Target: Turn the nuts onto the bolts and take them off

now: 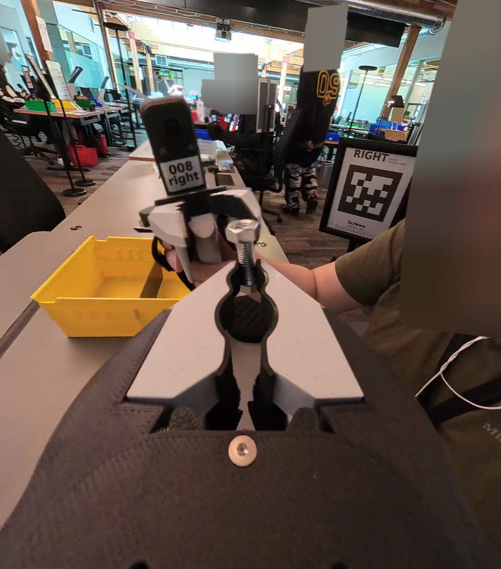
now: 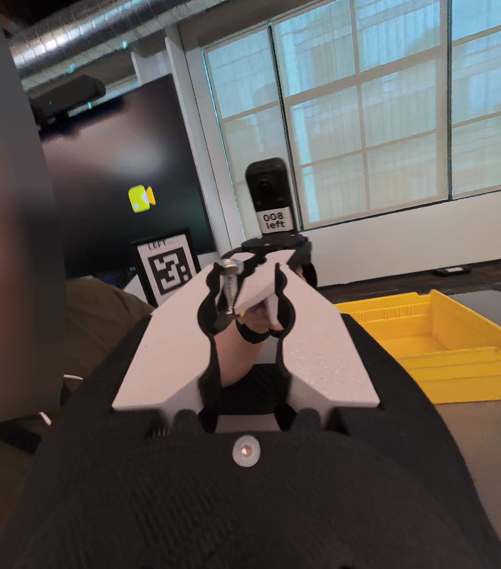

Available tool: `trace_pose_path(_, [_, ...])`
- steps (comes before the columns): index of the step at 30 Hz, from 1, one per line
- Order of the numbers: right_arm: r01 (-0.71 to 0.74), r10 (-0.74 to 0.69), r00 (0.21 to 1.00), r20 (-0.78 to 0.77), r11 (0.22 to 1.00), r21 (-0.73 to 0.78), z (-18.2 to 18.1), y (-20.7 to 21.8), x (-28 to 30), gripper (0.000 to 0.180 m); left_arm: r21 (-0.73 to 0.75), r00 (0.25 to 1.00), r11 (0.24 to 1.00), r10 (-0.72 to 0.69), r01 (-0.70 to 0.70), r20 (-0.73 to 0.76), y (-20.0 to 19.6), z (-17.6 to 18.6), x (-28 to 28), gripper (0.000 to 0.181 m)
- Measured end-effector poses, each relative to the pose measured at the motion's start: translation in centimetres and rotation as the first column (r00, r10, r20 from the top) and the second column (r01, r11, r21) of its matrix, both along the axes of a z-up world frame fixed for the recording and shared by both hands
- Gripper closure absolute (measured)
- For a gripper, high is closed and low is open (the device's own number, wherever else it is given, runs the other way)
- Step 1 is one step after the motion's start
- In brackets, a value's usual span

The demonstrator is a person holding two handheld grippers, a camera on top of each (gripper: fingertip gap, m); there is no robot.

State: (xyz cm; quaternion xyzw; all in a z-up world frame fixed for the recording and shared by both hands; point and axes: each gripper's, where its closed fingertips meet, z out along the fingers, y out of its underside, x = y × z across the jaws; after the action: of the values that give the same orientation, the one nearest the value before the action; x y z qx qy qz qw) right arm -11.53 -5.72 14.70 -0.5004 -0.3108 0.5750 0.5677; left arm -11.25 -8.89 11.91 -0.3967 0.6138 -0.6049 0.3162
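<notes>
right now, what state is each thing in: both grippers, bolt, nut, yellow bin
left gripper, shut on the bolt's thread
right gripper, open, close to the bolt, not clamping it
bolt, held in the air, head end up
nut, threaded on, at the end away from the head
yellow bin, on the table, nothing visible inside

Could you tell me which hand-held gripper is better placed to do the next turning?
Probably the right. The left hand-held gripper is shut on the bolt, steadying it. The right hand-held gripper is open, with the bolt between its fingers.
</notes>
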Motion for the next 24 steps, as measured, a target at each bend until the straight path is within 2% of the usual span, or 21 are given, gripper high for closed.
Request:
trace_pose_path(1, [0.027, -0.029, 0.999, -0.027, 0.999, -0.045, -0.2, 1.1, 1.1, 0.158, -0.001, 1.0, 1.0, 0.003, -0.003, 0.006, 0.1, 0.1, -0.1, 0.174])
trace_pose_path(3, [0.069, -0.073, 0.996, -0.055, 0.994, -0.083, -0.5, 2.3, 2.7, 0.159, -0.017, 0.999, 1.0, -0.025, 0.025, 0.022, -0.3, 0.6, -0.5, 0.174])
trace_pose_path(9, [-0.012, 0.011, 0.999, 0.031, 0.999, 0.04, 0.6, -1.3, -0.3, 0.143, 0.016, 1.0, 1.0, 0.013, -0.013, 0.013, 0.2, 0.3, -0.3, 0.173])
trace_pose_path(14, [0.005, -0.005, 1.0, 0.018, 1.0, -0.006, -0.1, -0.1, -0.3, 0.148, 0.004, 1.0, 1.0, 0.002, -0.002, -0.006, 0.0, -0.1, 0.0, 0.173])
trace_pose_path(15, [0.014, -0.014, 1.0, 0.005, 0.999, -0.039, -0.3, 0.6, 0.4, 0.149, 0.005, 1.0, 1.0, 0.02, -0.019, -0.007, 0.2, -0.1, 0.1, 0.173])
trace_pose_path(16, [0.07, -0.069, 0.998, 0.014, 0.995, -0.068, -0.7, 1.7, 1.2, 0.159, 0.004, 1.0, 1.0, 0.007, -0.007, 0.002, 0.1, 0.0, -0.1, 0.173])
trace_pose_path(18, [0.128, -0.125, 0.991, 0.044, 0.991, -0.05, -1.1, 2.3, 1.9, 0.158, -0.024, 0.999, 0.999, -0.029, 0.03, 0.018, -0.4, 0.6, -0.5, 0.174])
trace_pose_path(21, [0.023, -0.023, 0.999, 0.031, 1.0, -0.009, 0.3, -0.2, 0.6, 0.148, 0.004, 1.0, 1.0, 0.005, -0.005, 0.016, 0.1, 0.5, -0.5, 0.174])
trace_pose_path(24, [0.016, -0.018, 0.998, 0.058, 0.999, 0.031, 0.7, -1.5, -0.9, 0.147, 0.01, 1.0, 1.0, 0.018, -0.019, 0.008, 0.3, 0.3, -0.2, 0.173])
